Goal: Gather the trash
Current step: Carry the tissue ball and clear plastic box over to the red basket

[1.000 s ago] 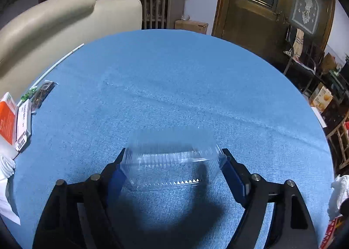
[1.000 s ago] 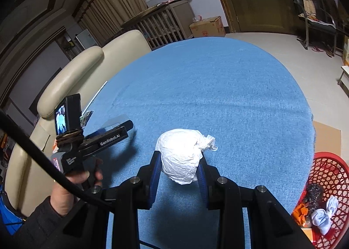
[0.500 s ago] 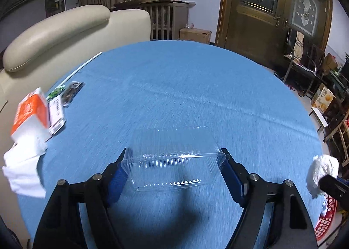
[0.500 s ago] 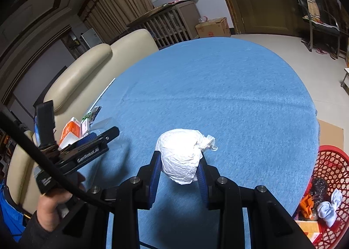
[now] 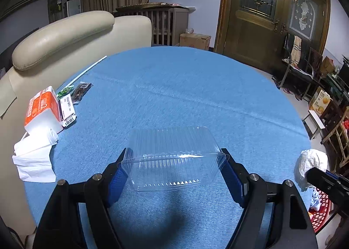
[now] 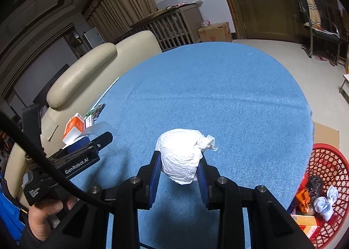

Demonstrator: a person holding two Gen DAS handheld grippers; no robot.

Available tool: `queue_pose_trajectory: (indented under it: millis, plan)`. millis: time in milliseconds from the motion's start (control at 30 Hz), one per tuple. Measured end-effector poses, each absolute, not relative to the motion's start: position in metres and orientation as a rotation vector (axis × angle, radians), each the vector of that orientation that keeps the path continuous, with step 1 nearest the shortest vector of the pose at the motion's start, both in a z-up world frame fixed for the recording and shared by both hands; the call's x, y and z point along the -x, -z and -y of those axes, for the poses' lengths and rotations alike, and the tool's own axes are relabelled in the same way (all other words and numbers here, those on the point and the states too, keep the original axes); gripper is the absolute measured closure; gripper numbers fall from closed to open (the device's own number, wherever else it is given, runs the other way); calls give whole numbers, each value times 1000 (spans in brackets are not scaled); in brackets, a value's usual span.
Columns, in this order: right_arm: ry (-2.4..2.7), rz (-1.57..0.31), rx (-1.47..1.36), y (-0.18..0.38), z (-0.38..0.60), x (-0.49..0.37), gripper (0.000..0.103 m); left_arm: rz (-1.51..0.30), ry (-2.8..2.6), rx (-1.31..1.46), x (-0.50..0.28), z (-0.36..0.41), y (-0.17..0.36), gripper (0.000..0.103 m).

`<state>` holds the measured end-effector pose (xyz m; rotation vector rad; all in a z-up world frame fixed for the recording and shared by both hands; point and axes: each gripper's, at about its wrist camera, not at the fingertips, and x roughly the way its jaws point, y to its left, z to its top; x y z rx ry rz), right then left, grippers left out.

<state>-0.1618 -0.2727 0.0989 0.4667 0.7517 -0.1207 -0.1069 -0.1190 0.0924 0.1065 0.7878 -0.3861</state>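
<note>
Clear plastic box (image 5: 172,159) stays clamped in my left claw (image 5: 174,167) above the blue table (image 5: 196,87), now pulled back so the tissue pack (image 5: 42,108) shows. My right claw (image 6: 179,167) grips the crumpled paper ball (image 6: 181,153); only its view shows the red basket (image 6: 327,161).

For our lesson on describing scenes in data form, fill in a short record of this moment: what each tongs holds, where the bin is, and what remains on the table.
left tongs: shut on clear plastic container, held above the blue table
right tongs: shut on crumpled white paper ball
bin: red basket on the floor at the table's right edge, already holding trash
left on table: orange tissue pack, loose white tissues, dark wrapper, white straw
</note>
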Motion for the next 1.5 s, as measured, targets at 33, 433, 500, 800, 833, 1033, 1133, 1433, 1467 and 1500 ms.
queue_pose_trajectory:
  millis: [33,433,500,800,833,1033,1133,1433,1467,1500]
  plan:
    - [122,-751,-466,-100,272,164,69,-784,389,-106,109,120,-94,23]
    - [127,-725,-456,-105,272,178,69,-756,414,-121,127,134,-108,23]
    - [129,-722,-457,-105,273,181,69,-753,419,-123,129,136,-109,23]
    - [165,-711,-486,-101,286,194,69,-752,459,-146,139,160,-112,23]
    - [173,-711,-491,-99,289,198,69,-755,466,-149,140,163,-111,23]
    - [219,-716,-518,-92,305,211,69,-765,519,-171,151,186,-109,23]
    - [247,-722,-526,-90,312,217,69,-770,553,-176,158,198,-108,23]
    - [358,-747,-561,-80,341,243,69,-768,640,-207,179,227,-107,23]
    - [371,-749,-565,-80,345,247,69,-766,650,-213,182,231,-107,23]
    - [379,-749,-567,-79,347,249,69,-767,657,-215,184,232,-107,23]
